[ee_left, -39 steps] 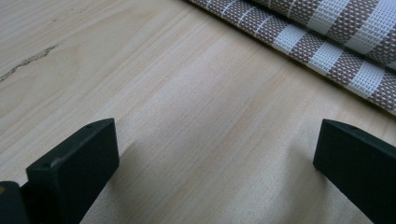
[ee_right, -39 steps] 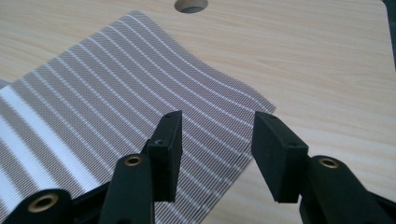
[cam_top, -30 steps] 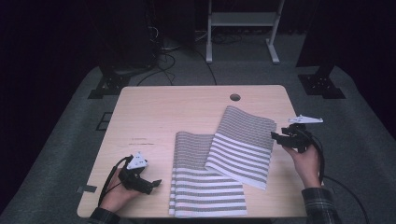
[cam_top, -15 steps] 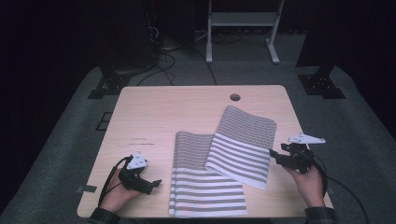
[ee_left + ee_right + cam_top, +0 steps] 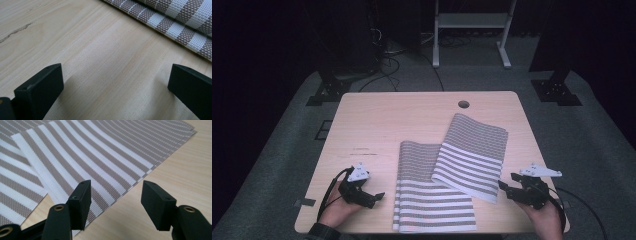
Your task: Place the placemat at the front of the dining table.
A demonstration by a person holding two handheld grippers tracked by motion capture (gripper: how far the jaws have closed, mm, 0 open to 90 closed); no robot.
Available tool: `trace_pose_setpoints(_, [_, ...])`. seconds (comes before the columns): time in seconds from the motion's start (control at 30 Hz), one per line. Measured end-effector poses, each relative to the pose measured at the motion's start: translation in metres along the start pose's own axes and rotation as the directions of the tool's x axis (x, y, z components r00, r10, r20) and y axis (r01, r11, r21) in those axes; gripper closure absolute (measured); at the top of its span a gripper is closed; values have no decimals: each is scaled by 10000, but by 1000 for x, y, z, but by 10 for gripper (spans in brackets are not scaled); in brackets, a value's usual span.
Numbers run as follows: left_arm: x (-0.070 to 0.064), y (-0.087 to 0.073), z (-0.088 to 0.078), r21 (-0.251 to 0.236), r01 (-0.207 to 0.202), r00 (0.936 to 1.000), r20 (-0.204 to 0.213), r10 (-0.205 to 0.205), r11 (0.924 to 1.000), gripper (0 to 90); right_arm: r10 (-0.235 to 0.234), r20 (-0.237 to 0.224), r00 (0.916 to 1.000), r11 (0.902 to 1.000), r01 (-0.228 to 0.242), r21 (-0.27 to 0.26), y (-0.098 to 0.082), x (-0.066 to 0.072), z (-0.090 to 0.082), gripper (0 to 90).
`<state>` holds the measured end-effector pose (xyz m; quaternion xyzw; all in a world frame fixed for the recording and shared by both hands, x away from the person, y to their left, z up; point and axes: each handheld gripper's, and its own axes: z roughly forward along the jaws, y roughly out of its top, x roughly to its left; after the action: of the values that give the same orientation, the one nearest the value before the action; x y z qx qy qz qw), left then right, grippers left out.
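Mats lie on the table [image 5: 372,125], two striped ones: the upper mat [image 5: 472,155] rests slanted across the far right corner of the lower mat [image 5: 432,205], so the pair is not yet squared up or stacked neatly. I judge the work to be at its start: nothing is gripped, and lining up or lifting the upper mat is still to do.

In the high view, the left gripper [image 5: 374,197] sits on the wood just to the left of the lower mat, its jaws apart and empty. The right gripper [image 5: 507,182] is beside the near right corner of the upper mat, pointing at its edge, with nothing between the jaws.

In the left gripper view, the two jaws stand wide apart with bare wood between them. The edge of the lower mat [image 5: 175,22] runs ahead of the jaws and toward the right one, near but not touching.

In the right gripper view, the jaws have just been opening and stand about half apart, released. The upper mat [image 5: 105,157] lies straight ahead of the jaws; its right edge passes between them, and its near corner goes under the left jaw. Whether that jaw touches the weave I cannot tell. The lower mat [image 5: 15,182] shows beyond the left jaw.
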<state>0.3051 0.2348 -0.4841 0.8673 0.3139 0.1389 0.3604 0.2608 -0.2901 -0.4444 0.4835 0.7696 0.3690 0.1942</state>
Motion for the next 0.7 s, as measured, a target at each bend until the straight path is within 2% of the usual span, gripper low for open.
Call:
trace_pose_setpoints(0.4, [0,0,0,-14,5,10000,-12,-5,10000,0,-160,-398,9991,9982,182,570,-14,18,11,397])
trace_pose_setpoints(0.7, [0,0,0,-13,8,10000,-9,-8,10000,0,-647,-692,9955,9892,731,1267,-17,29,28,393])
